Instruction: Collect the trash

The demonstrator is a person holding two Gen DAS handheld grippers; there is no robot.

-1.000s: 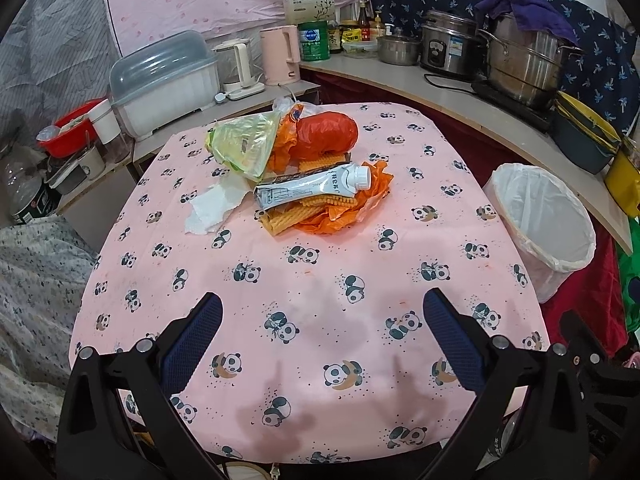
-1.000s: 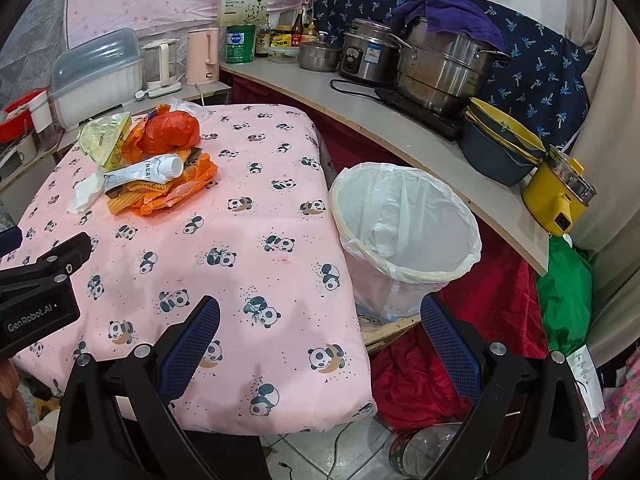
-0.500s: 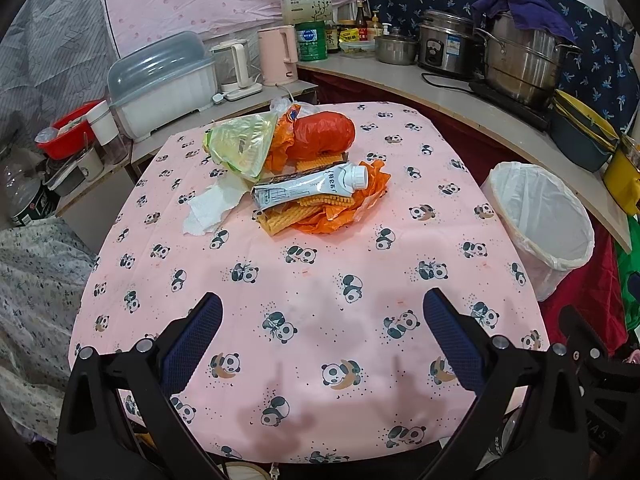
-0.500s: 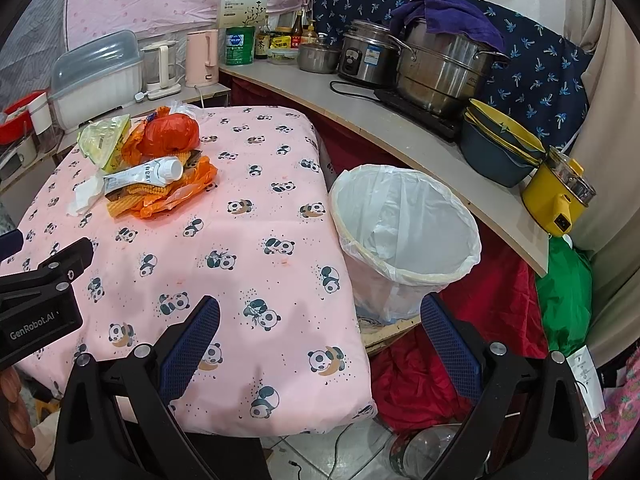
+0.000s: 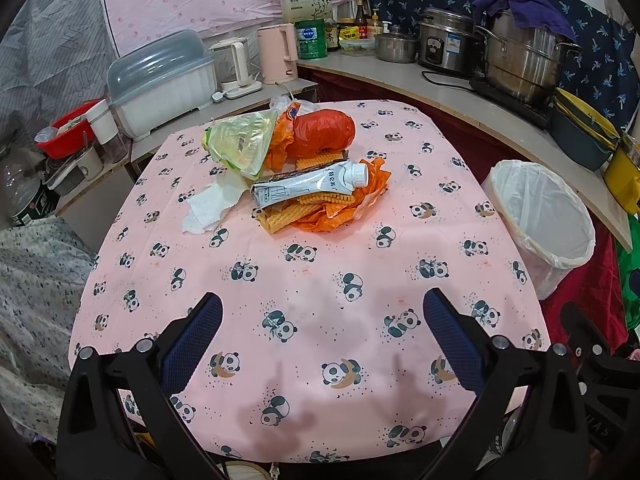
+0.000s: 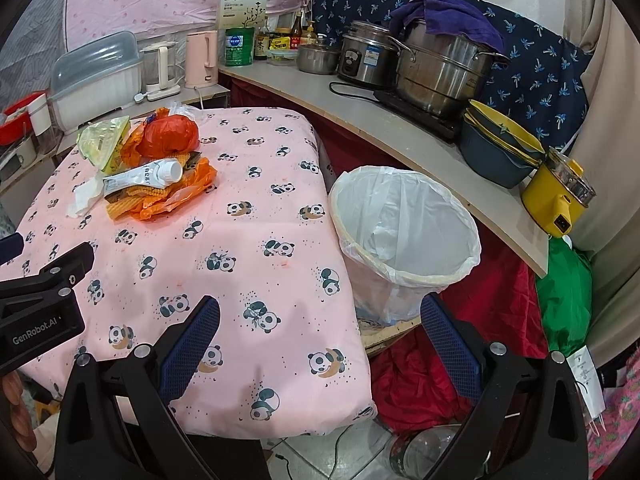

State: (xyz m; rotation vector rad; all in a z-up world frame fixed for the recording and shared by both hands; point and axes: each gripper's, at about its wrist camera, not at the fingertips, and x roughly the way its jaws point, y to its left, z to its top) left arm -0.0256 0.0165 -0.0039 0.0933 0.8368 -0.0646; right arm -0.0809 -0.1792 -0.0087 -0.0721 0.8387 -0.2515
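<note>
A heap of trash lies at the far middle of the pink panda tablecloth point(image 5: 320, 280): a squashed white carton with a cap point(image 5: 310, 183) point(image 6: 142, 176), orange wrappers and wavy crisps point(image 5: 320, 208), a red bag point(image 5: 324, 134) point(image 6: 172, 134), a yellow-green wrapper point(image 5: 240, 146) and a white tissue point(image 5: 208, 208). A bin lined with a white bag point(image 5: 540, 216) point(image 6: 404, 228) stands beside the table's right edge. My left gripper point(image 5: 322, 344) hangs open over the near table, well short of the heap. My right gripper point(image 6: 320, 344) is open above the table's near right corner, by the bin.
A curved counter point(image 6: 400, 120) behind the bin carries steel pots, a rice cooker, stacked bowls and a yellow pot. A covered dish rack point(image 5: 160, 80), kettles and a red basin sit on the left shelf. Red cloth and a green bag lie on the floor.
Both views have shifted only slightly; the heap sits a touch lower and nearer in the frames. Nothing on the table has moved and both grippers stay open.
</note>
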